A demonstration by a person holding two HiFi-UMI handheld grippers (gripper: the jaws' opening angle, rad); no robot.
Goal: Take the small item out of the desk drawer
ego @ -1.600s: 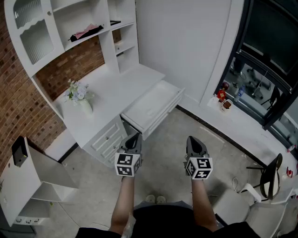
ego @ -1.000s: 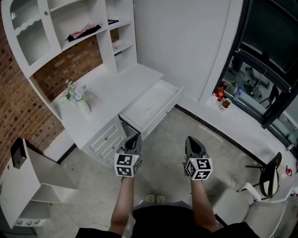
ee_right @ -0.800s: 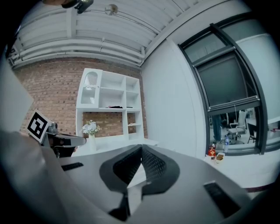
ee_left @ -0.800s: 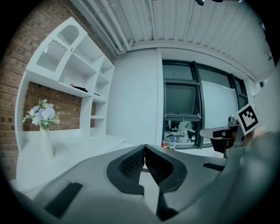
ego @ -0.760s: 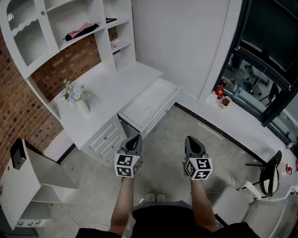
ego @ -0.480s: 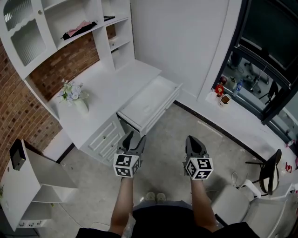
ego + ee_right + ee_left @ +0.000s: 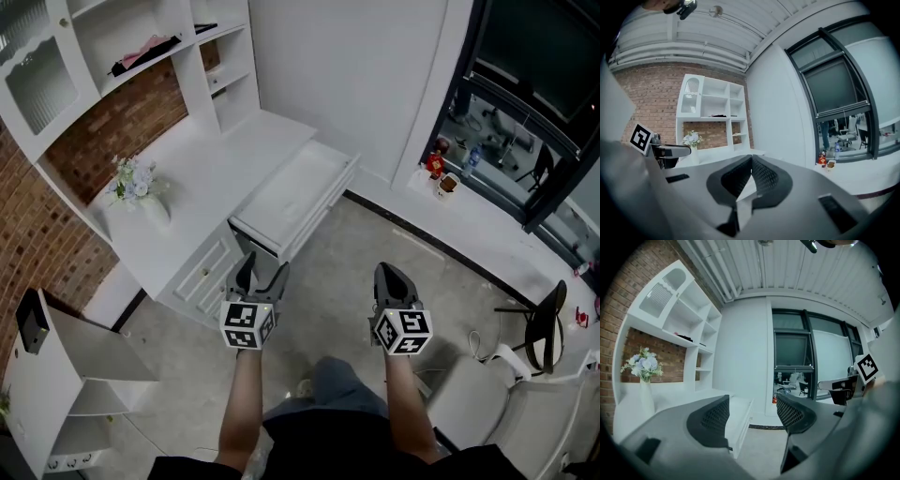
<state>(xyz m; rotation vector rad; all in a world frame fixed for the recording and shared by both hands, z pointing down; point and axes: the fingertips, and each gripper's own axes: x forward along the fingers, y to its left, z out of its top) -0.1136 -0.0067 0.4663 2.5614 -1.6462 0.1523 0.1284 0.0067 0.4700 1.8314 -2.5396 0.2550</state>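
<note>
The white desk (image 7: 216,178) has its long drawer (image 7: 298,192) pulled out toward the room. I see no small item in the drawer from here. My left gripper (image 7: 260,273) hovers over the floor just in front of the drawer's near corner, its jaws opening wide with nothing between them. In the left gripper view the left gripper (image 7: 752,414) points along the drawer front (image 7: 740,416). My right gripper (image 7: 389,275) hangs further right over the floor, shut and empty. In its own view the right gripper (image 7: 750,176) has its jaws pressed together.
A vase of flowers (image 7: 139,190) stands on the desktop below a shelf unit (image 7: 141,47). A low white cabinet (image 7: 66,375) with an open door sits at the lower left. A chair (image 7: 539,337) and a window sill with small objects (image 7: 441,173) lie to the right.
The left gripper's jaws have gone from shut to wide apart. The desk and drawer have shifted slightly in the head view, and a knee now shows below the grippers.
</note>
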